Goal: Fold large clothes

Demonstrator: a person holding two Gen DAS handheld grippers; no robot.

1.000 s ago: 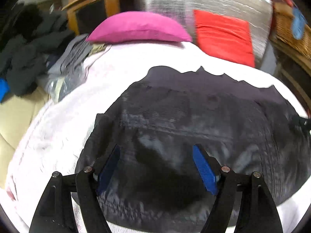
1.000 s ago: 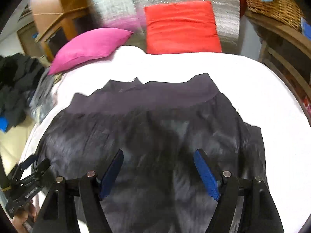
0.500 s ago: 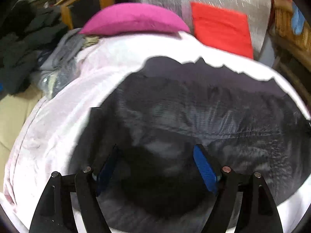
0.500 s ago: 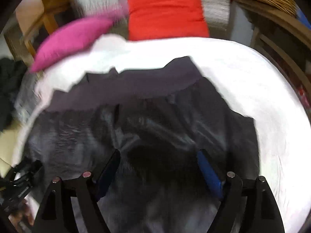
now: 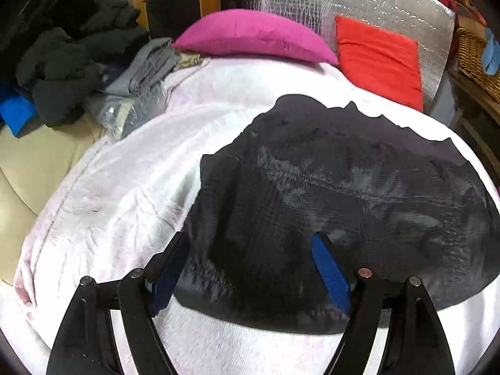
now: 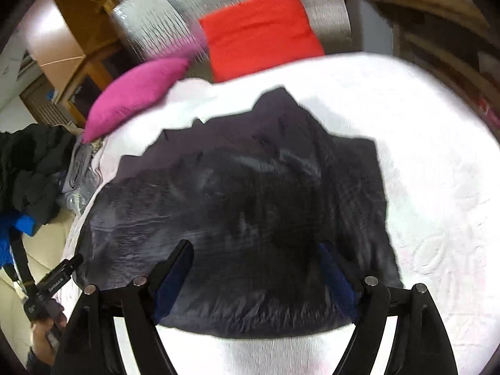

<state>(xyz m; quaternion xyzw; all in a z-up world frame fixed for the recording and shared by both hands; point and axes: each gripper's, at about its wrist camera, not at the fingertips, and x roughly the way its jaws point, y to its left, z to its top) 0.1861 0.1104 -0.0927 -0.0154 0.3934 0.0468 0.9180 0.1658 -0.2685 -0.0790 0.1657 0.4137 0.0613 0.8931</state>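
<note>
A dark, shiny, wrinkled skirt (image 5: 359, 212) is lying spread on the white bed (image 5: 131, 193), just ahead of and between both pairs of blue-padded fingers; the left gripper (image 5: 250, 268) and right gripper (image 6: 259, 275) are hovering with fingers spread wide, holding nothing

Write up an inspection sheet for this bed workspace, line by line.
Surface: white bedsheet, wrinkled.
Job's things: dark shiny garment spread on it, left edge turned over.
Clutter: heap of dark clothes beside the bed.
Grippers: left gripper and right gripper open over the garment's near hem, holding nothing.
Cables: nothing seen.
Surroundings: magenta pillow, red cushion, silver foil panel, wicker basket.
</note>
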